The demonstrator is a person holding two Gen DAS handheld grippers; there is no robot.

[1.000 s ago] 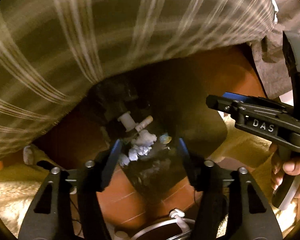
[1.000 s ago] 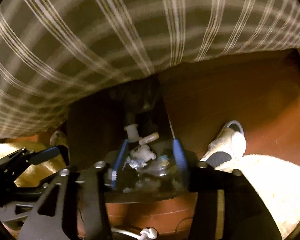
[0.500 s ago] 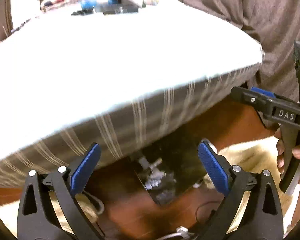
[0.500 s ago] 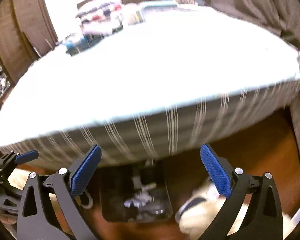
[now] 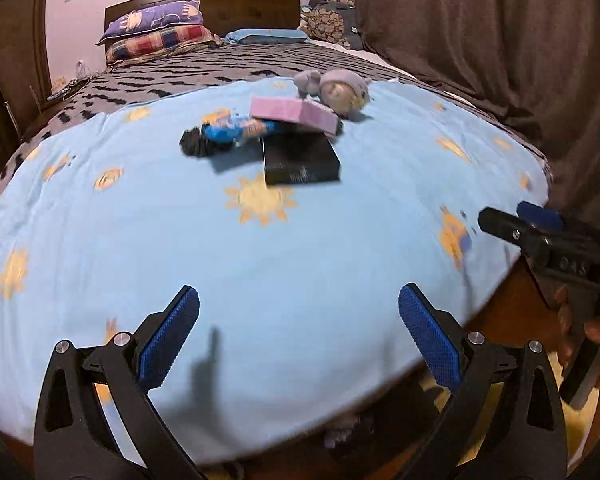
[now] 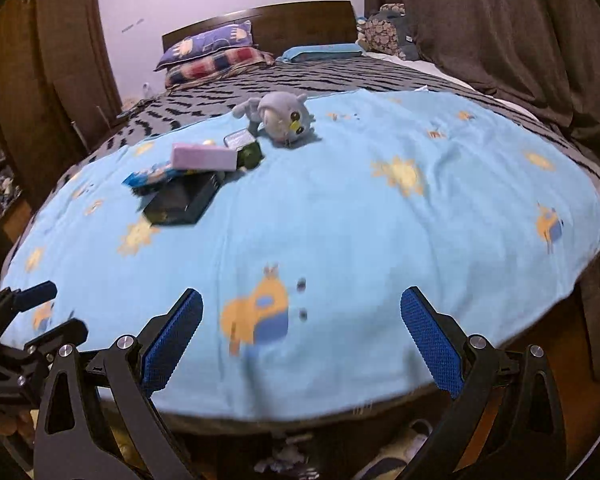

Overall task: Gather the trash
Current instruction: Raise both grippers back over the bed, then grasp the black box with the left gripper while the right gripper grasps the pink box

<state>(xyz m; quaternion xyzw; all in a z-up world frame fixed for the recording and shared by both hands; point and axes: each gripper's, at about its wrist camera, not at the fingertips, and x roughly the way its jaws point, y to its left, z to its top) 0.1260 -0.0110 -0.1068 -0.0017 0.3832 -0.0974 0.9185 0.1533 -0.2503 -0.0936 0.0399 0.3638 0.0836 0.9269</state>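
Note:
Both grippers hover over the foot of a bed with a light blue sheet [image 5: 300, 240]. My left gripper [image 5: 298, 292] is open and holds nothing. My right gripper [image 6: 302, 294] is open too, also holding nothing. Farther up the sheet lie a black box [image 5: 300, 158], a pink box [image 5: 290, 112] leaning on it, a blue wrapper [image 5: 232, 130] and a dark crumpled lump [image 5: 194, 144]. A grey plush toy [image 6: 284, 118] lies behind them. Crumpled white paper [image 6: 284, 458] shows on the floor below the bed's edge; its dark bin is mostly hidden.
Pillows [image 5: 156, 36] and a wooden headboard [image 5: 240, 4] stand at the far end. A brown curtain [image 5: 480, 40] hangs along the right, and a wooden wardrobe [image 6: 60, 60] stands on the left. A white shoe [image 6: 404, 440] and a yellow rug [image 5: 556, 376] lie on the floor.
Both grippers have risen from the bin under the bed's edge to above the sheet and tilted up. Their jaws have spread wide. The bin has slid to the bottom of both views.

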